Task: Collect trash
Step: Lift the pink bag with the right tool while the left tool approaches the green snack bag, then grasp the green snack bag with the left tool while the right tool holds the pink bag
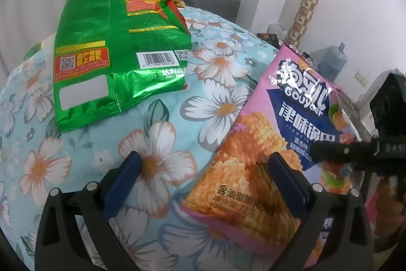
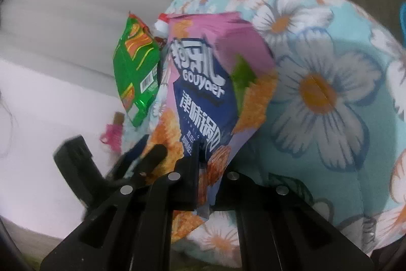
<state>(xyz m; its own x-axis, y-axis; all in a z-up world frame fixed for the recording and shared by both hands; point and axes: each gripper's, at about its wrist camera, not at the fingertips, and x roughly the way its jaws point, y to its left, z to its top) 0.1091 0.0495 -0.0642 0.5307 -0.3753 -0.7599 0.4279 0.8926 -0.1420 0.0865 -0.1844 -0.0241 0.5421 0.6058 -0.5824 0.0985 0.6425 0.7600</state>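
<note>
Pink snack bag [image 2: 203, 93] clamped in right gripper [image 2: 203, 169] | left gripper [image 1: 203, 184] spread wide, empty | green snack bag [image 1: 119, 52] lies on floral bedding [image 1: 177, 98]

We have our left gripper [image 1: 205, 184] low in its own view, blue-padded fingers [image 1: 121, 184] spread wide apart, nothing pinched between them. Its right finger [image 1: 289, 187] reaches forward with its pad facing inward. Over on the right side of that same view, our right gripper [image 1: 327, 150] comes in sideways, its black finger stretched out level.

From the right wrist view, our right gripper [image 2: 200, 169] has its jaws drawn close, clamped on the pink snack bag [image 2: 203, 93] at the bag's lower edge. The left gripper [image 2: 142, 151] shows here too, off to the left, tilted, a blue pad edging out.
</note>
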